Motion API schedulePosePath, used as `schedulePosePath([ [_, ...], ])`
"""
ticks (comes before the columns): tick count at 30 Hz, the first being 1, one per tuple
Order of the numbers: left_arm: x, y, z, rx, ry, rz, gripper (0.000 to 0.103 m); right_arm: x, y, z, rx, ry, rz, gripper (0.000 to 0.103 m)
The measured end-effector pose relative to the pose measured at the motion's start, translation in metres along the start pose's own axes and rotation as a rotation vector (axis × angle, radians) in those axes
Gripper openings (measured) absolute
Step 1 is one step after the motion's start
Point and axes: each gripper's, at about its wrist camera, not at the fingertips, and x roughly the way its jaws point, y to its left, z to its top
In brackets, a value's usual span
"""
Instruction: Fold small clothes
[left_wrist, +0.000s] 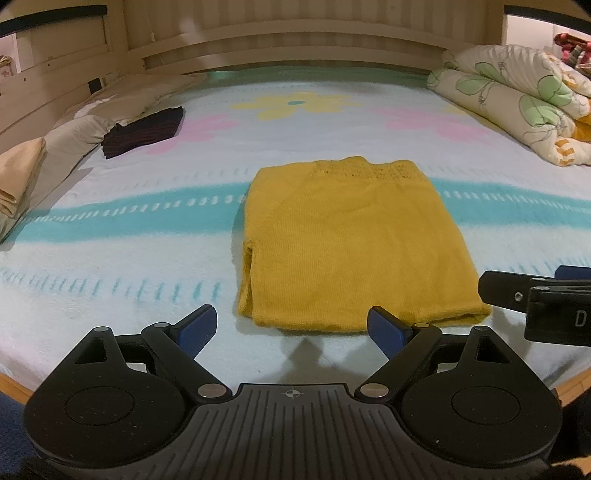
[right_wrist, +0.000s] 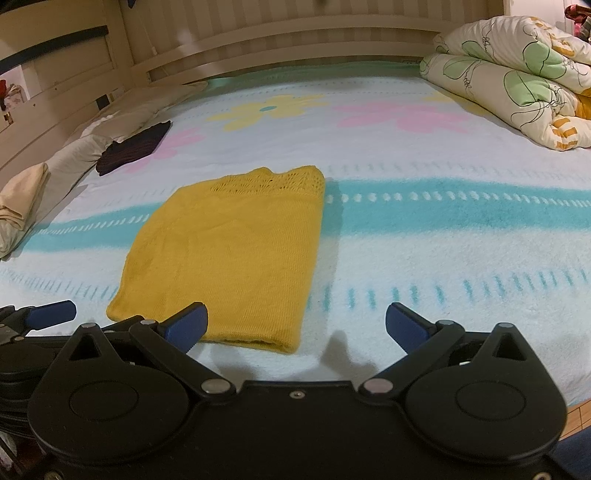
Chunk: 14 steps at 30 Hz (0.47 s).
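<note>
A yellow knitted garment (left_wrist: 343, 240) lies folded into a rectangle on the flowered blanket (left_wrist: 147, 229), its lace edge away from me. My left gripper (left_wrist: 291, 328) hovers just short of its near hem, jaws wide open and empty. In the right wrist view the same garment (right_wrist: 229, 258) lies left of centre. My right gripper (right_wrist: 295, 325) is open too, holding nothing, with its left fingertip (right_wrist: 186, 325) over the near hem. The right gripper also shows at the left wrist view's right edge.
A dark folded garment (left_wrist: 146, 131) lies far left on the bed. Beige pillows (left_wrist: 22, 177) line the left side. A rolled floral quilt (left_wrist: 517, 99) fills the far right corner. A slatted headboard (left_wrist: 295, 48) stands behind. The bed's wooden edge (left_wrist: 11, 387) runs near me.
</note>
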Motion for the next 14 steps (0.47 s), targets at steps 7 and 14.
schedulePosePath([
  [7, -0.0005, 0.001, -0.0003, 0.0, -0.003, -0.003, 0.089, 0.0, -0.0008, 0.0005, 0.0, 0.001, 0.001, 0.102],
  [14, -0.0018, -0.0011, -0.0015, 0.001, -0.013, -0.009, 0.089, 0.0007, 0.0, -0.001, 0.001, 0.003, 0.004, 0.102],
])
